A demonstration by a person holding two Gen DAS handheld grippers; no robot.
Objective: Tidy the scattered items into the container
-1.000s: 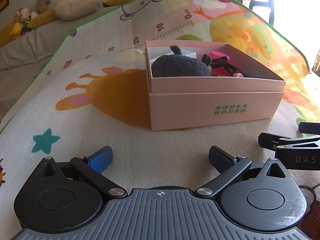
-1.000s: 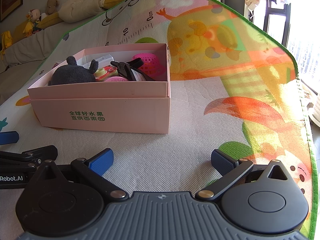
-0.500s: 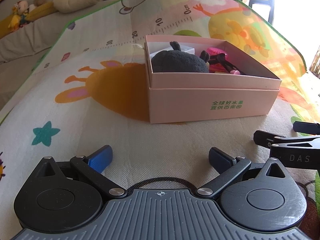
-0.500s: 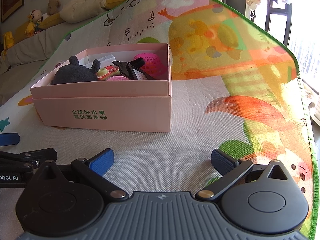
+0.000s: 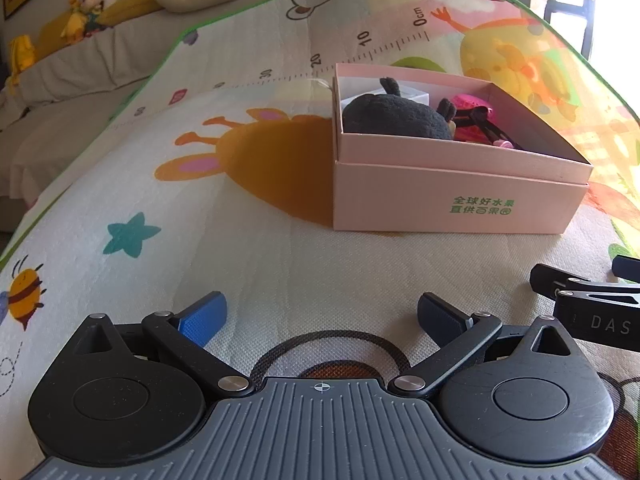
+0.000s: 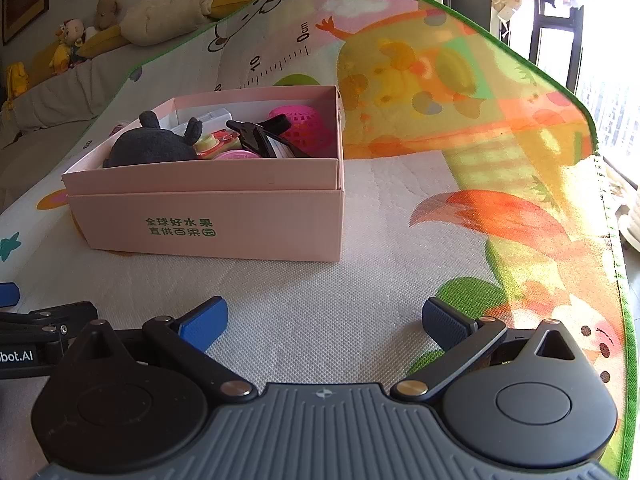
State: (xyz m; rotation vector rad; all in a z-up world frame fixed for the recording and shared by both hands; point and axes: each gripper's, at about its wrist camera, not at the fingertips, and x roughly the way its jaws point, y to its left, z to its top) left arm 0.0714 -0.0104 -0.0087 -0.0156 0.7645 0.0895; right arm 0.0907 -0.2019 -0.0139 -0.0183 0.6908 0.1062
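Note:
A pink cardboard box [image 5: 452, 208] [image 6: 224, 216] with green lettering stands on the play mat. Inside it lie a dark grey plush toy [image 5: 394, 118] [image 6: 150, 148], a pink mesh ball [image 5: 468, 118] [image 6: 300, 126], a black clip [image 6: 256, 136] and small colourful toys [image 6: 218, 144]. My left gripper [image 5: 320, 316] is open and empty, low over the mat in front of the box. My right gripper [image 6: 324, 318] is open and empty, also in front of the box. Each gripper shows at the edge of the other's view: the right one [image 5: 588, 300], the left one [image 6: 36, 332].
The colourful play mat [image 5: 200, 208] covers the surface, with its green edge on the right [image 6: 620, 280]. A grey sofa [image 5: 80, 64] with plush toys [image 6: 72, 40] lies behind. A bright window [image 6: 568, 20] is at the right.
Both grippers have drawn back a little from the box and stayed open. The left view has swung, so the box sits further right.

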